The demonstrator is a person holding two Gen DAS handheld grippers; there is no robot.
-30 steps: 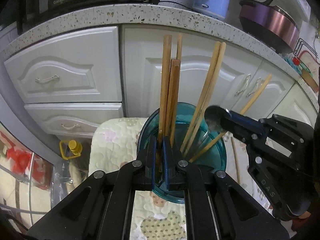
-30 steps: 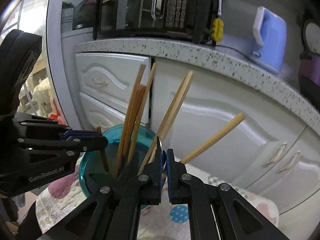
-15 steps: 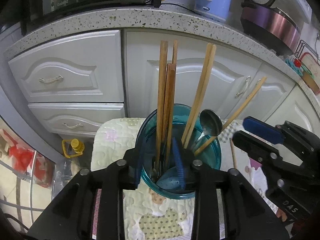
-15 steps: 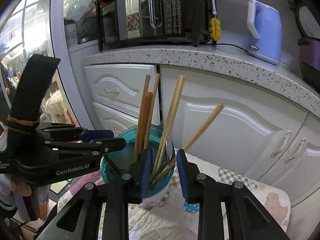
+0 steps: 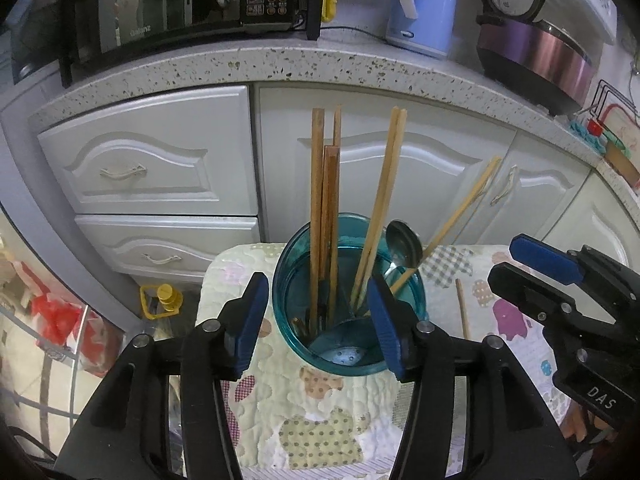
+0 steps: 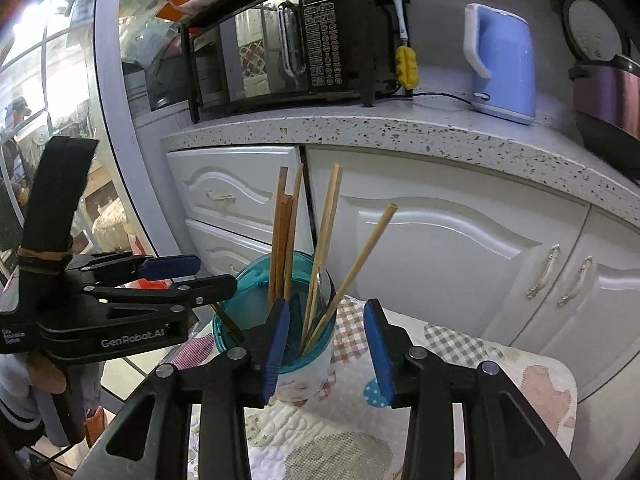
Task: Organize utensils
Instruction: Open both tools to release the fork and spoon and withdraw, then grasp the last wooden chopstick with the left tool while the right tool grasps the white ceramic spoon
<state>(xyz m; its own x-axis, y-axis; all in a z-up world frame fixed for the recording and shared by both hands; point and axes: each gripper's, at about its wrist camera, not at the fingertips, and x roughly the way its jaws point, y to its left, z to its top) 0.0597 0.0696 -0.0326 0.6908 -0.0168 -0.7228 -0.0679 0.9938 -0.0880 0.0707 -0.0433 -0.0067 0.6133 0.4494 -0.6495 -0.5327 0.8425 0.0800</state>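
Observation:
A teal utensil cup [image 5: 292,320] stands on a quilted mat [image 5: 320,420]. It holds several wooden chopsticks [image 5: 318,208] and a metal spoon [image 5: 404,242]. It also shows in the right wrist view [image 6: 248,304]. My left gripper [image 5: 318,320] is open and empty, its jaws on either side of the cup. My right gripper [image 6: 328,340] is open and empty just in front of the cup; in the left wrist view it [image 5: 532,268] sits to the cup's right. One loose chopstick [image 5: 462,308] lies on the mat right of the cup.
White cabinet doors and drawers [image 5: 160,168] stand close behind the mat under a speckled counter [image 5: 280,64] with a microwave [image 5: 180,0], blue kettle [image 5: 424,4] and rice cooker [image 5: 532,48]. A yellow-capped bottle [image 5: 166,298] stands on the floor at left.
Both grippers were shut a second ago, the left on chopsticks, the right on the spoon. Both have opened and drawn back, leaving the chopsticks and spoon standing in the cup.

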